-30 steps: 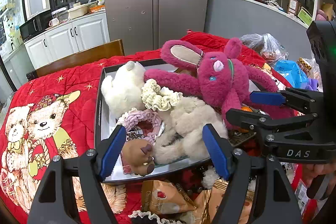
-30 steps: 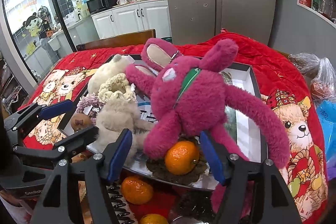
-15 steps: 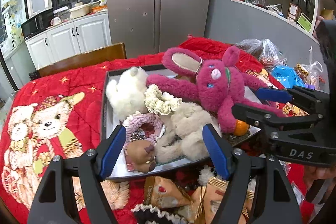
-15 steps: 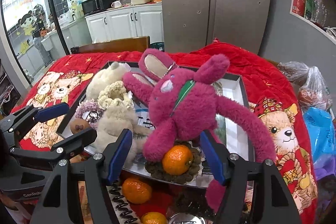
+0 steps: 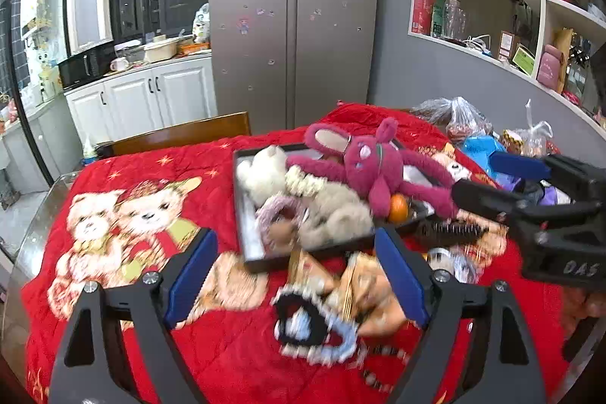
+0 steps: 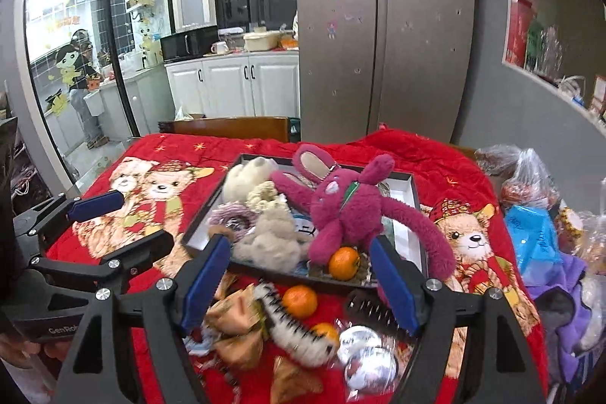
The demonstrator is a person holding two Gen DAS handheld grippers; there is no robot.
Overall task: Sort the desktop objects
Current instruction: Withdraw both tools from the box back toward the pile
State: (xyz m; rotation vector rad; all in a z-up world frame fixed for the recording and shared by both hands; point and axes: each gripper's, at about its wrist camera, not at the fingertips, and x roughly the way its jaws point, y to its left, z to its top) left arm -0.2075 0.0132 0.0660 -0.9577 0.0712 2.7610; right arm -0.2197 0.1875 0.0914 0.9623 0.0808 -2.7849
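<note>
A steel fridge (image 5: 291, 17) stands at the far wall. Left of it, white cabinets (image 5: 147, 97) carry a microwave (image 5: 81, 67). Shelves (image 5: 503, 14) hold boxes on the right. A wooden chair (image 6: 231, 127) stands at the table's far edge.

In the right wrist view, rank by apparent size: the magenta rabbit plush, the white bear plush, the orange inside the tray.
1. magenta rabbit plush
2. white bear plush
3. orange inside the tray, though it lies nearest the camera.
</note>
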